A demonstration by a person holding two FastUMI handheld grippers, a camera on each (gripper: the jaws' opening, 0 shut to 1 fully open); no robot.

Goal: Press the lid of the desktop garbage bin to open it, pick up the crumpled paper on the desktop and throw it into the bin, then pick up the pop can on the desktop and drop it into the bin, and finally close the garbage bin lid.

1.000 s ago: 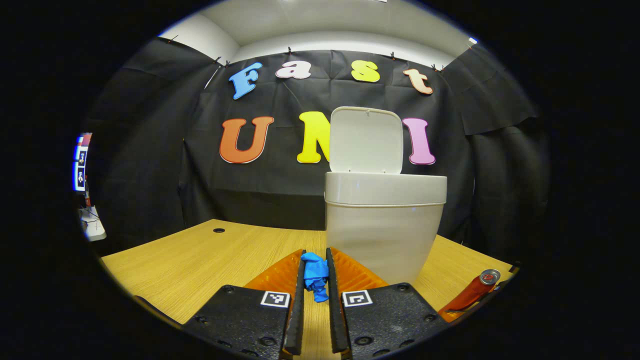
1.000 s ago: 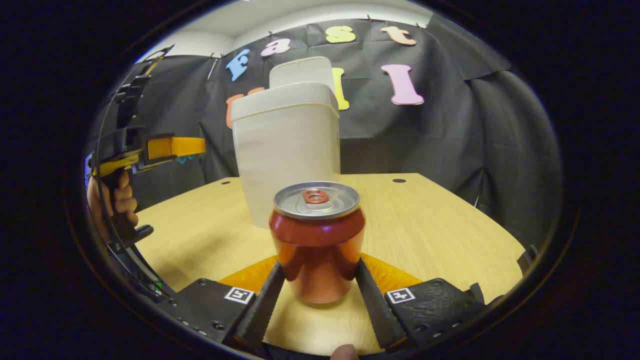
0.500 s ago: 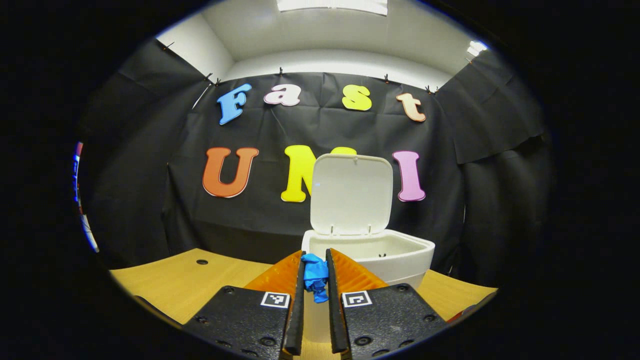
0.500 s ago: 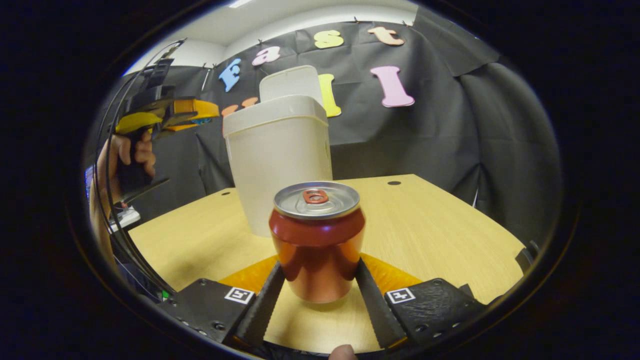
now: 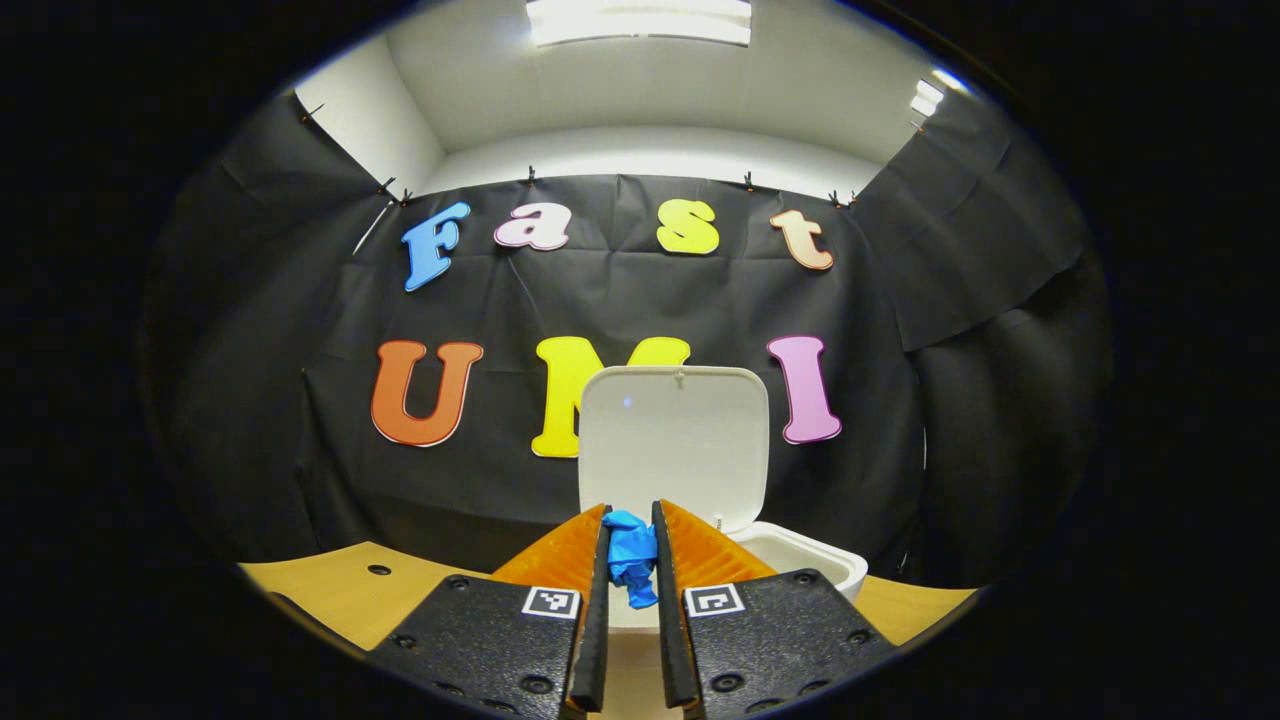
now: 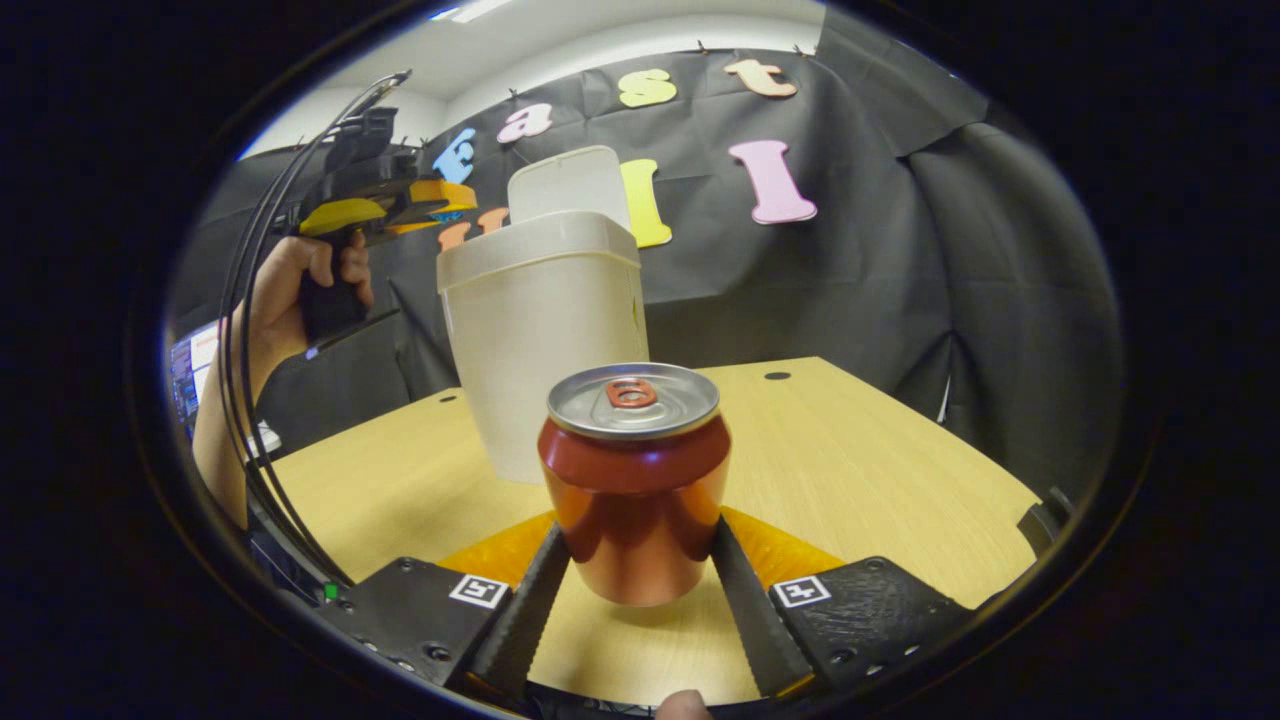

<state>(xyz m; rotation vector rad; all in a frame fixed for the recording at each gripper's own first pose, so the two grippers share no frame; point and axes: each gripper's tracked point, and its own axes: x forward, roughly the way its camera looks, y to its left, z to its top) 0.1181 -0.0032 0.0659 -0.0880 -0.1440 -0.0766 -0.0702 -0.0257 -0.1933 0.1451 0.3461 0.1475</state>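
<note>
Blue crumpled paper [image 5: 631, 558], pinched between fingers [image 5: 596, 610]

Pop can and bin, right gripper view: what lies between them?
Nothing: bare table runs from the pop can, clamped by the right gripper, back to the bin.

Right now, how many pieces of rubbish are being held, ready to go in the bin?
2. The blue crumpled paper is pinched in the left gripper, raised before the open bin. The red pop can sits between the right gripper fingers, above the desk.
</note>
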